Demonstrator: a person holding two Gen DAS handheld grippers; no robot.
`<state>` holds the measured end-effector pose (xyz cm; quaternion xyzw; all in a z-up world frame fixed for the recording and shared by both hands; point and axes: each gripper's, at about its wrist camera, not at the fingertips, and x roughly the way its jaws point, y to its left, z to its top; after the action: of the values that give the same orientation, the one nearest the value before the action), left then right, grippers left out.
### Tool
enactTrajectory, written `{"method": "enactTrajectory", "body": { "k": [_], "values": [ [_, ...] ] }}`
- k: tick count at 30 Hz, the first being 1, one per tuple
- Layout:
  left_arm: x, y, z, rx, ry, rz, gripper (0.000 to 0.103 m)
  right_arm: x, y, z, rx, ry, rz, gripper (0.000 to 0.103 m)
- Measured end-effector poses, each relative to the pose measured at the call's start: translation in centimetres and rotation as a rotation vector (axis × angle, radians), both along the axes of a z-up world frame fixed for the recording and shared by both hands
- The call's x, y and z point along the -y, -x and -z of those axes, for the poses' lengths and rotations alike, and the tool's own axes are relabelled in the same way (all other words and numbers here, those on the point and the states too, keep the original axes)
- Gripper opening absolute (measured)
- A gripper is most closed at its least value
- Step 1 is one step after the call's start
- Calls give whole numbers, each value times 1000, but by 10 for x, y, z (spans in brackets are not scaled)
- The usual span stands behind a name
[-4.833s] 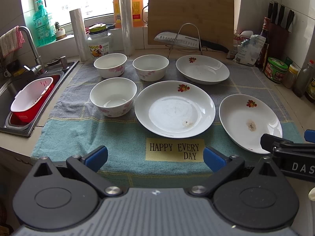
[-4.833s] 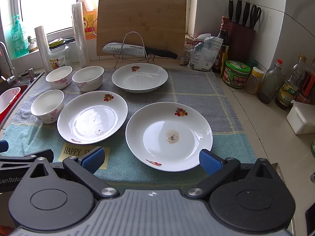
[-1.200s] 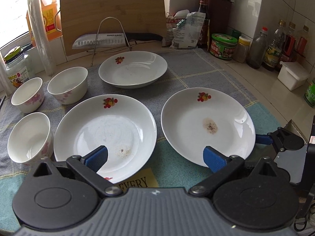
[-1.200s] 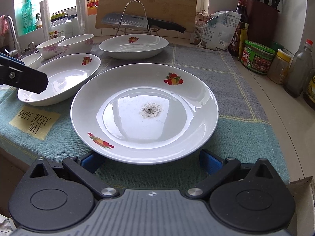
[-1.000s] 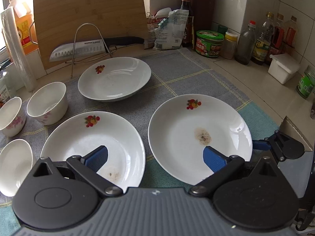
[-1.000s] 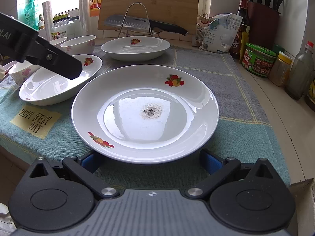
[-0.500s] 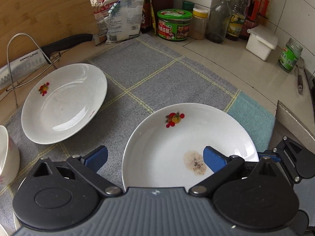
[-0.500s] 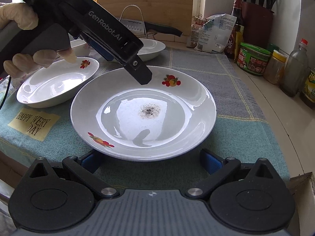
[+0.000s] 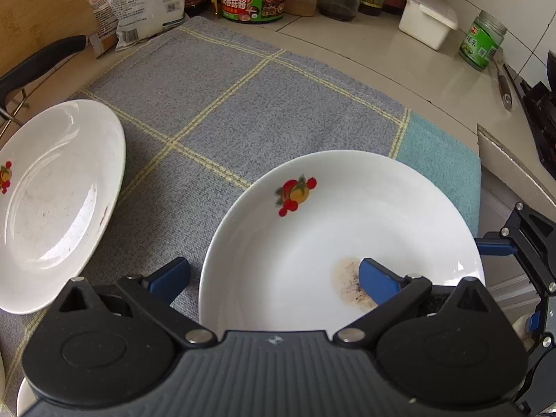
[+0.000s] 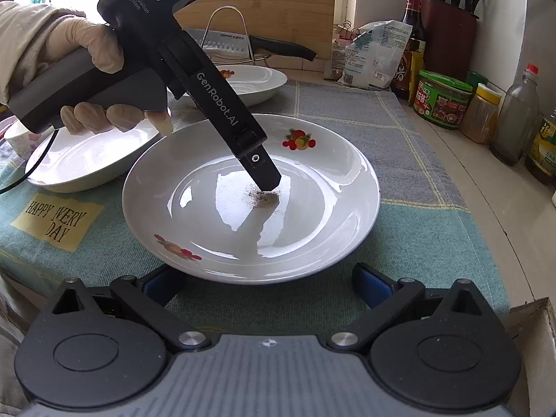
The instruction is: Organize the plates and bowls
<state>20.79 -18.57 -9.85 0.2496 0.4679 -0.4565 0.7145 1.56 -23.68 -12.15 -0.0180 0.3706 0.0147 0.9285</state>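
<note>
Here, only our right view shows the gloved hand [image 10: 87, 69] tipping our left tool [image 9: 274, 279], spread wide, into the stained plate [image 10: 250, 194]; our right tool [image 10: 267, 286] brackets its near rim, wide, with bare mat [image 9: 243, 97] beyond.

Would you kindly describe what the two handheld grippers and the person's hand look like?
Both grippers are black with ribbed grey bodies and blue finger pads. The left gripper carries white "DAS" and "GenRobot.AI" lettering and trails a thin black cable. The left hand wears a thin pale glove under a beige sleeve.
</note>
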Motion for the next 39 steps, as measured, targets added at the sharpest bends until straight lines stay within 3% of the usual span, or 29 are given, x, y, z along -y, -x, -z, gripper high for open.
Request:
{"method": "enactTrajectory", "body": {
  "k": [8, 18, 27, 39],
  "values": [
    [5, -4, 1, -6, -25, 14, 103, -2, 0, 0, -4, 1, 26, 103],
    [6, -3, 1, -11, -39, -12, 103, 5, 2, 5, 51, -4, -62, 103],
    [9, -12, -3, -99, -69, 76, 100, 8, 3, 8, 92, -7, -108, 103],
    [13, -24, -7, -188, -79, 105, 95, 8, 4, 8, 104, -11, -137, 103]
  ]
}}
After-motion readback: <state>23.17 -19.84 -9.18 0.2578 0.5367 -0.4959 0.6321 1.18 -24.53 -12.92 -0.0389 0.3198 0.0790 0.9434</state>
